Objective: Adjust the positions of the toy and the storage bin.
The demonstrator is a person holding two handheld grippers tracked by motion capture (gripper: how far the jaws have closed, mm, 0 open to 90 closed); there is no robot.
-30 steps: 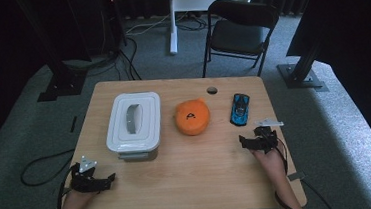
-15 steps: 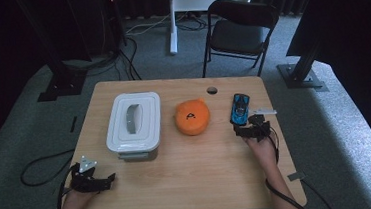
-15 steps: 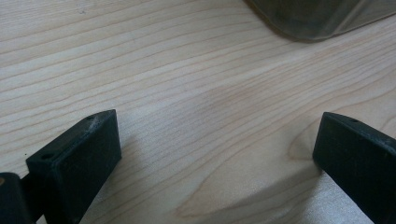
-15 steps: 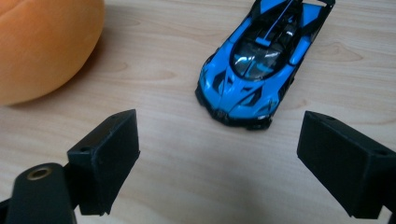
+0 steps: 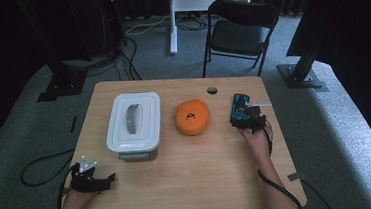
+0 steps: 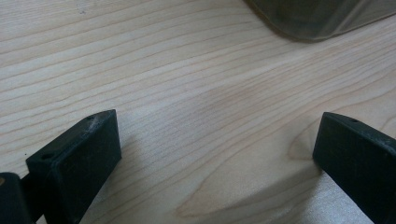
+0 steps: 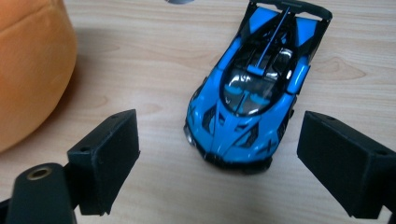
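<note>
A blue and black toy car [image 7: 252, 98] lies on the wooden table [image 5: 198, 168], its nose towards my right gripper [image 7: 217, 158]. That gripper is open, its jaws on either side of the car's front end without touching it. From above, the car [image 5: 238, 104] sits at the table's right, just beyond the right gripper [image 5: 245, 119]. My left gripper [image 5: 110, 179] rests low at the near left corner, open over bare wood [image 6: 210, 102]. An orange plush ball [image 5: 192, 117] lies in the middle of the table, and its side [image 7: 28, 60] is at the left in the right gripper view.
A white lidded box [image 5: 133, 121] with a grey handle stands left of the plush ball; its corner [image 6: 322, 18] is just ahead of the left gripper. A round hole [image 5: 212, 90] marks the table's far edge. A folding chair [image 5: 238, 30] stands beyond the table.
My right gripper has moved forward across the table towards the blue car and now brackets its front. The left gripper has stayed put.
</note>
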